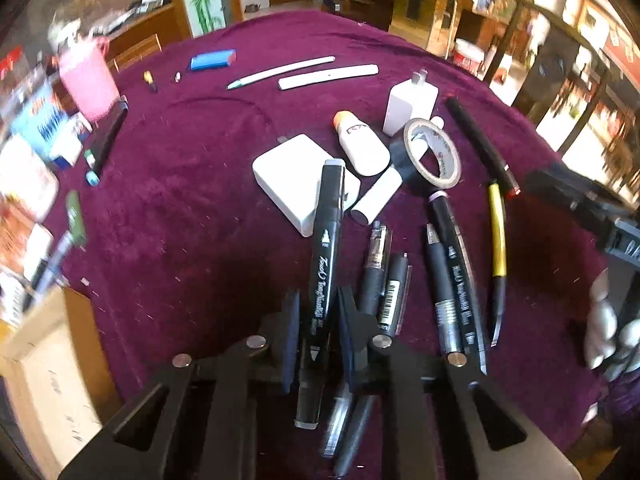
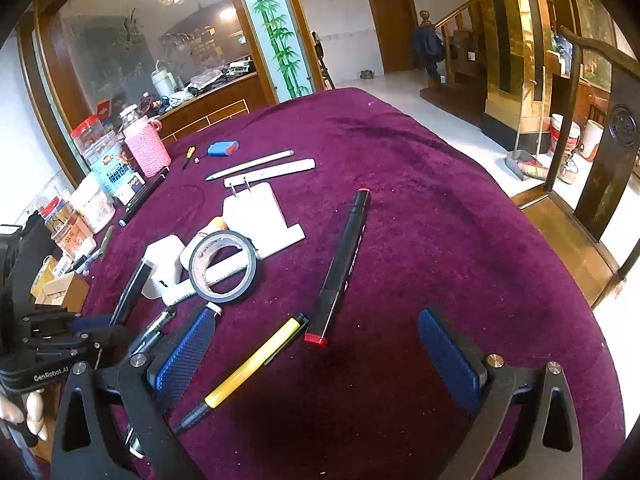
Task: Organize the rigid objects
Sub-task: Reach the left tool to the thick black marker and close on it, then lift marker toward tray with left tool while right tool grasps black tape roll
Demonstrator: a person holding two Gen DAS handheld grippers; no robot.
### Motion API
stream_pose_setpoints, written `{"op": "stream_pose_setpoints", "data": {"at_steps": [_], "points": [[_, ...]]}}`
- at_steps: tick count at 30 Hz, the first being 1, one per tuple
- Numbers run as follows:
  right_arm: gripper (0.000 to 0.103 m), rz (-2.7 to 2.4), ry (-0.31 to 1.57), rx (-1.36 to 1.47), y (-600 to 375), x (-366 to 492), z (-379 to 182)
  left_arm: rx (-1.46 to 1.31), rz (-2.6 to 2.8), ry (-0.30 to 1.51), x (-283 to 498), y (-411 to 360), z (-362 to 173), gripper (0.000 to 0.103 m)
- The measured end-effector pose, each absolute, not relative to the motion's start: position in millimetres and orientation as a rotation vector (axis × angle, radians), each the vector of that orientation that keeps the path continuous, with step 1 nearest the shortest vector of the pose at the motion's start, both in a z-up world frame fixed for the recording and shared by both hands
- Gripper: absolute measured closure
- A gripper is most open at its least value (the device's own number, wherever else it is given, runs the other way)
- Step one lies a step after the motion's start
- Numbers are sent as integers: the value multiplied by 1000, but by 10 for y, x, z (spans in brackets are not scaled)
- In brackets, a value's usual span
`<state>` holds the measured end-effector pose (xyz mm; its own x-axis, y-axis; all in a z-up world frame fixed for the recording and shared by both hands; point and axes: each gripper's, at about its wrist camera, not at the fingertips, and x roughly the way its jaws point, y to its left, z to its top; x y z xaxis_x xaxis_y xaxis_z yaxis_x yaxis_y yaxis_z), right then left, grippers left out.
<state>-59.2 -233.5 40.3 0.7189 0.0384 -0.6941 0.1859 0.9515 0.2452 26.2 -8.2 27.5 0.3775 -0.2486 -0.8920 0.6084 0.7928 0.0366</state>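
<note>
A black marker with white lettering (image 1: 326,248) sits upright between the pads of my left gripper (image 1: 320,332), which is shut on it, its grey-capped end over a white charger block (image 1: 292,184). Several dark pens (image 1: 384,280) lie on the purple cloth just right of that grip. My right gripper (image 2: 318,354) is open and low over the cloth. A yellow pen (image 2: 256,364) lies slanted between its blue pads (image 2: 186,354), touching neither. A long black marker with red ends (image 2: 344,256) lies just beyond. A tape roll (image 2: 222,266) leans on white items behind.
A cardboard box (image 1: 48,360) stands at the near left, with a pink cup (image 1: 90,76) and jars along the left edge. White sticks (image 1: 328,76), a blue case (image 1: 212,60) and a white plug adapter (image 1: 408,106) lie farther back. The cloth to the right (image 2: 460,220) is bare.
</note>
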Motion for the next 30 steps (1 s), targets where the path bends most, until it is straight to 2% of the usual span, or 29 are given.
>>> {"op": "stream_pose_setpoints", "data": {"at_steps": [4, 11, 24, 30], "points": [[1, -84, 771, 315, -2341, -589, 396, 467, -511, 1046, 341, -218, 162, 86], [1, -87, 778, 315, -2334, -578, 386, 367, -476, 1004, 382, -218, 187, 90], [1, -76, 794, 348, -2377, -563, 382, -113, -524, 782, -551, 595, 1035, 89], [1, 54, 766, 252, -2133, -474, 791, -182, -500, 763, -785, 952, 1094, 89]]}}
